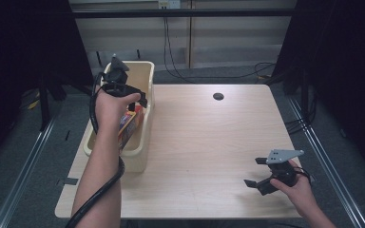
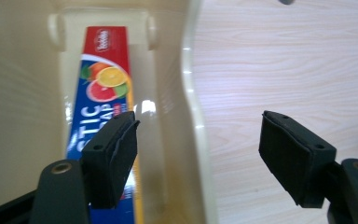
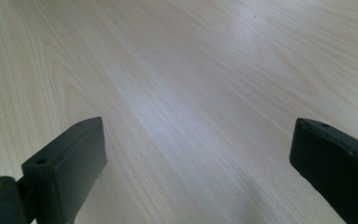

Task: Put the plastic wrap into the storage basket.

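Lying flat along the bottom of the cream plastic bin (image 1: 140, 71) at the table's left edge, the plastic wrap box (image 2: 103, 88) shows its red, blue and fruit-printed face upward. Above it hovers the left gripper (image 2: 198, 154), held over the bin with its jaws parted and nothing between them; one pad sits over the box without touching it, the other hangs past the bin's side wall over the wooden table (image 1: 209, 142). Well apart, at the near right corner of the table, the right gripper (image 1: 261, 172) rests low in the person's hand, its jaws spread wide over bare wood, holding nothing.
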